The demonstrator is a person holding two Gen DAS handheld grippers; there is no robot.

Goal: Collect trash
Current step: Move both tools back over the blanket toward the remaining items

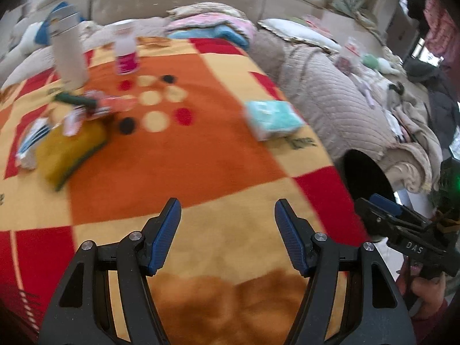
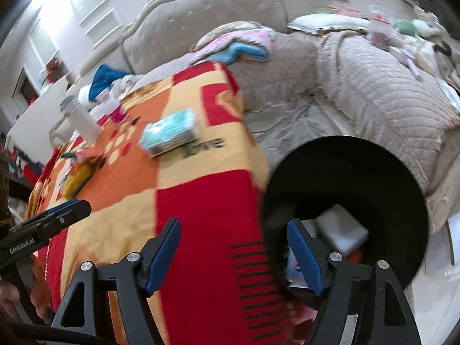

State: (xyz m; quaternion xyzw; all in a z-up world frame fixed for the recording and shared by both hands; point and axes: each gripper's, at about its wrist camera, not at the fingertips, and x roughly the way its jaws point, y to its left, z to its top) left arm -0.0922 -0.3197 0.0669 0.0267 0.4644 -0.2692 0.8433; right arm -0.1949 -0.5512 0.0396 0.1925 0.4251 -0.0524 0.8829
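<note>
A: Where does the trash lie against the left gripper (image 1: 227, 218)?
B: Its 2 fingers (image 1: 166, 235) stand apart with nothing between them, only bare blanket (image 1: 201, 149) under the gap. The litter sits well ahead and to the left: a heap of wrappers (image 1: 95, 106), blurred, just beside a yellow pouch (image 1: 72, 149) and some white papers (image 1: 28, 143).

A: And the teal tissue pack (image 1: 271, 119)?
B: Ahead and to the right, alone, near the blanket's right edge.

A: The right gripper (image 2: 234, 253)?
B: Also spread, gripping nothing. Its left finger is over the red patch of blanket, its right finger (image 2: 304, 261) over the mouth of the black bin (image 2: 388, 172). White and coloured scraps (image 2: 342, 230) already lie inside the bin.

A: How much room is there?
B: The middle of the desk is open orange cloth. The bin stands just beside the blanket's right edge, which drops off there. A white bottle (image 1: 69, 54) and a pink-labelled jar (image 1: 125, 49) stand upright at the far left, behind the wrappers. A quilted sofa (image 2: 373, 100) curves close around the far and right sides.
</note>
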